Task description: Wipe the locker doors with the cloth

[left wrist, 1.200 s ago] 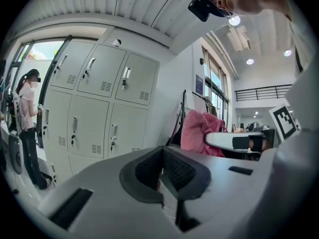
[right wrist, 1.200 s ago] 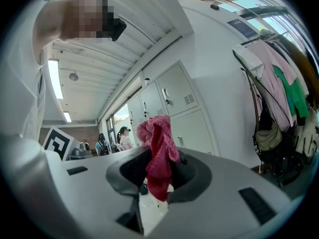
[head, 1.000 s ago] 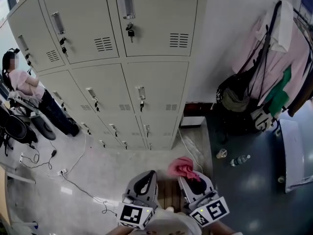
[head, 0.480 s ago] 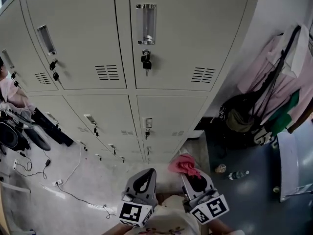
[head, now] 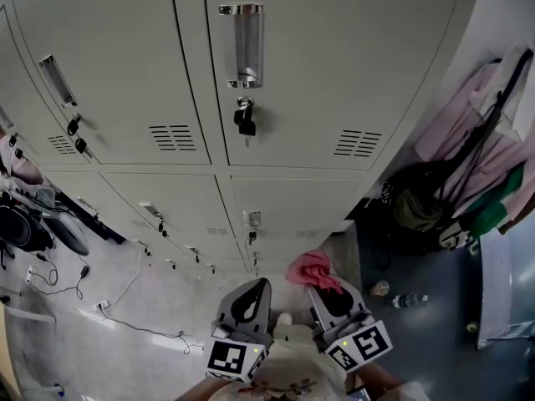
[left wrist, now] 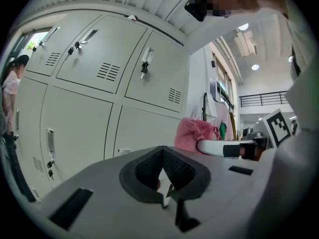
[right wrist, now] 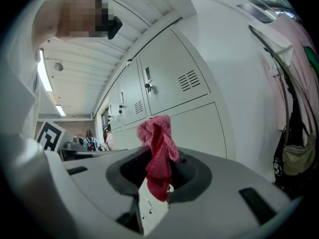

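The lockers run off the top and left edges. A person at the left edge is mostly cut off. The pink cloth has its lower end buried inside the right claw. The hanging clothes are cut by the right edge.

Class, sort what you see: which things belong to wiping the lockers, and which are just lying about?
Belongs to the job:
- cloth, held in the right gripper jaws
- locker doors

Just lying about:
- bottle
- bag
- hanging clothes
- cables
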